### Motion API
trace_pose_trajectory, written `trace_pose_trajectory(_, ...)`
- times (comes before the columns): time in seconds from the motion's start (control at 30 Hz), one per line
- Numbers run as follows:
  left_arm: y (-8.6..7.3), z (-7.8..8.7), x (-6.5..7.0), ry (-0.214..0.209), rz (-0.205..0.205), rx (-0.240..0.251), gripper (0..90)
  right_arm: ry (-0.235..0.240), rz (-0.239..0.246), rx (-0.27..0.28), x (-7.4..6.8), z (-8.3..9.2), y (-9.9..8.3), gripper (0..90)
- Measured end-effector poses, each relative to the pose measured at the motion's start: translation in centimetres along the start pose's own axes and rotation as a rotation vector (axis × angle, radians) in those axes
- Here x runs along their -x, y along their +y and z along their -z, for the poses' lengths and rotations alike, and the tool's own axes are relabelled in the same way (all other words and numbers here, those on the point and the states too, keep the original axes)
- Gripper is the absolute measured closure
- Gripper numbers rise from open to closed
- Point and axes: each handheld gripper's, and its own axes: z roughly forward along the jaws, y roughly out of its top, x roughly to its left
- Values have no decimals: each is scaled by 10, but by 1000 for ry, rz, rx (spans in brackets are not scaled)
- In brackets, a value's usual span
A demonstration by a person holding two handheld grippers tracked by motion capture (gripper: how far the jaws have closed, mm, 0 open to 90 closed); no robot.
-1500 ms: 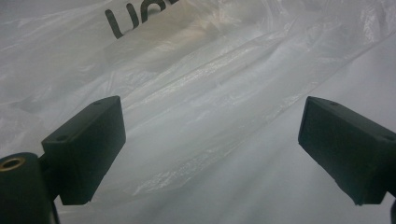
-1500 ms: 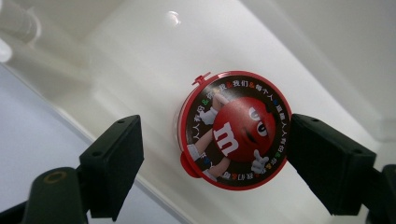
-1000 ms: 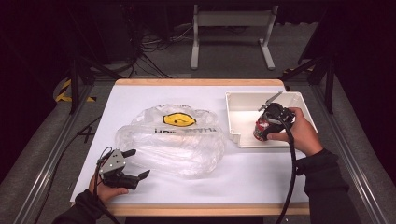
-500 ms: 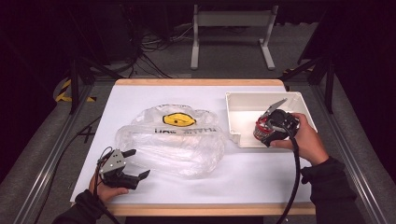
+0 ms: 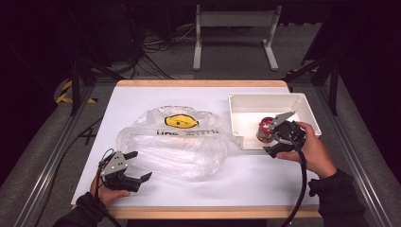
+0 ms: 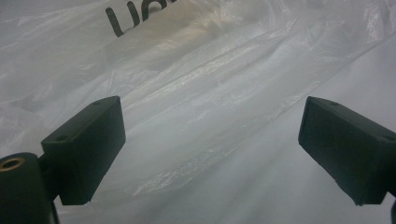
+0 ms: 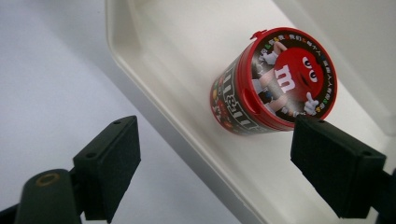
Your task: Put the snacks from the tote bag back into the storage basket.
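Moved: my right gripper (image 5: 273, 134) has slid toward the tray's near wall since the earlier frame; my left gripper (image 5: 135, 165) has stayed put.
Right gripper: I see its jaws spread wide, nothing between them.
Left gripper: jaws wide, empty, at the edge of the clear plastic bag (image 5: 175, 142) on the desk (image 5: 255, 184).
Candy tub: the candy tub (image 7: 273, 81) stands in the white tray (image 5: 302, 101), near its front wall.
Pointing: long axis roughly upright, red lid (image 7: 292, 70) up.
Risk: I judge a jaw could catch the tray wall, or knock the tub over, if I close in off-centre.
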Motion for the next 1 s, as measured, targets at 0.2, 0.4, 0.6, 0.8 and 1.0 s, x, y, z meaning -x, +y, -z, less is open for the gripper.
trace_pose_trajectory(0.2, 0, 0, 0, -1, 1, 1, 83, -6, 5, 47, -7, -2, -13, 166)
trace_pose_trajectory(0.4, 0, 0, 0, 1, 0, 1, 83, -12, -15, 106, -9, -6, -29, 159)
trace_pose_trajectory(0.6, 0, 0, 0, 4, -3, -1, 83, -7, -30, 204, -11, -5, -48, 136)
trace_pose_trajectory(0.8, 0, 0, 0, 6, 6, 1, 82, -40, -96, 321, -11, -7, -71, 136)
trace_pose_trajectory(1.0, -1, 1, -2, 3, 28, 9, 77, -75, -173, 424, -10, -11, -98, 137)
